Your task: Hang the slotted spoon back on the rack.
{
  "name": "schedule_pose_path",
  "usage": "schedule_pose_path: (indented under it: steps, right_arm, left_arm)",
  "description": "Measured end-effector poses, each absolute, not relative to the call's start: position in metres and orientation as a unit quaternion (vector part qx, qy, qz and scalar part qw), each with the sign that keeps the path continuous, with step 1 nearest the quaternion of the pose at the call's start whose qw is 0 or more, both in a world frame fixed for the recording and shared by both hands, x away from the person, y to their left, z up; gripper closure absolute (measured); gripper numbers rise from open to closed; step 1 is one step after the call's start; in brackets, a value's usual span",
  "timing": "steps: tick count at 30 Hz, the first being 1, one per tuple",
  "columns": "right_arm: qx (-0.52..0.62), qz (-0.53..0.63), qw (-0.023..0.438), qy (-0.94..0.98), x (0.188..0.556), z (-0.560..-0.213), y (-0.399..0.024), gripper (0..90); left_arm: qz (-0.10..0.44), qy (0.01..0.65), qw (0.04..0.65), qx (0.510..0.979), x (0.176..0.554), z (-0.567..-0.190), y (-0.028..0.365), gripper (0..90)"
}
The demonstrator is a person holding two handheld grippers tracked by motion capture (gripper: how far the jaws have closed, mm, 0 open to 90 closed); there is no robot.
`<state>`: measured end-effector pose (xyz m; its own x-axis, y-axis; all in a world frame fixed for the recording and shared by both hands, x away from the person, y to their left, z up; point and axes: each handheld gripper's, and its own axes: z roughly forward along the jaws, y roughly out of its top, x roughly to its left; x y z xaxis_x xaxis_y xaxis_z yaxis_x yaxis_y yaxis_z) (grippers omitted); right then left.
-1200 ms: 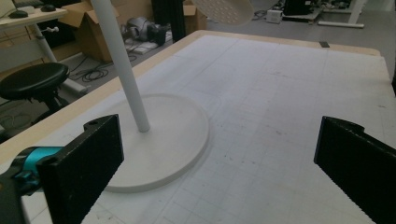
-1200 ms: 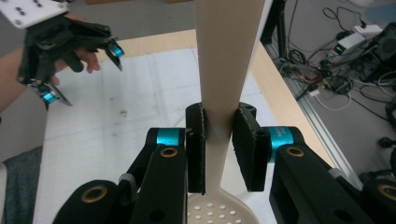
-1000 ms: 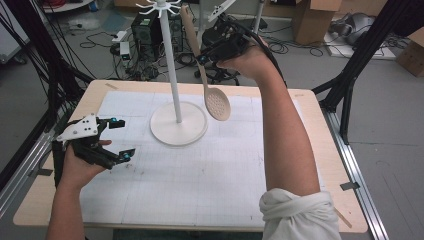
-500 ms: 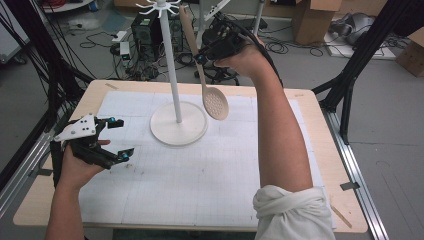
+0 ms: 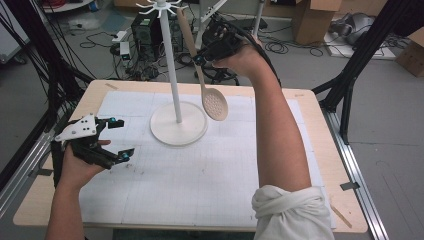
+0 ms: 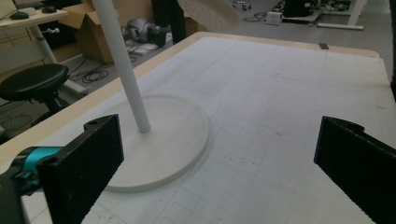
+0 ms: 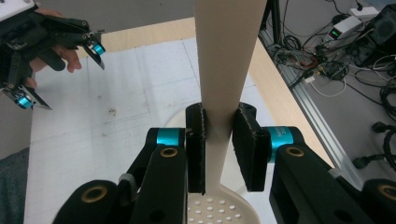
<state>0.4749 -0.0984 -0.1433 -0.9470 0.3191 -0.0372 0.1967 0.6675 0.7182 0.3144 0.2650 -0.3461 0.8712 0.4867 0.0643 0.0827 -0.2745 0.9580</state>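
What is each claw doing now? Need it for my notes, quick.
Left claw: open, holding nothing.
Right claw: closed on the slotted spoon handle.

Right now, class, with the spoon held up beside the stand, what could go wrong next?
1. The right gripper pinches only the spoon's narrow handle, with the perforated bowl hanging below, so the spoon may pivot or slip.
2. The handle's top is close to the stand's hooks; a misjudged lift could knock the thin pole and rock the stand.
3. The left gripper rests open, away from the base, so nothing steadies it.
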Motion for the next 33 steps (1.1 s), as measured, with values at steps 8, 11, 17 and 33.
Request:
schedule_pose_path:
  steps: [8, 11, 17, 33]
  right_arm:
    - [0.148, 0.383, 0.081, 0.908, 0.479, -0.144, -0.096, 75.8]
    - [0.154, 0.383, 0.082, 0.907, 0.481, -0.144, -0.095, 75.8]
    - [0.167, 0.381, 0.079, 0.906, 0.487, -0.147, -0.095, 75.8]
    - [0.173, 0.387, 0.066, 0.903, 0.498, -0.155, -0.085, 74.8]
  left_arm:
    - [0.176, 0.182, 0.573, 0.779, 0.315, -0.346, 0.266, 1.9]
    - [0.177, 0.183, 0.573, 0.779, 0.314, -0.346, 0.266, 1.9]
    - [0.177, 0.183, 0.576, 0.777, 0.314, -0.346, 0.267, 1.9]
    - [0.177, 0.184, 0.577, 0.775, 0.313, -0.346, 0.270, 1.9]
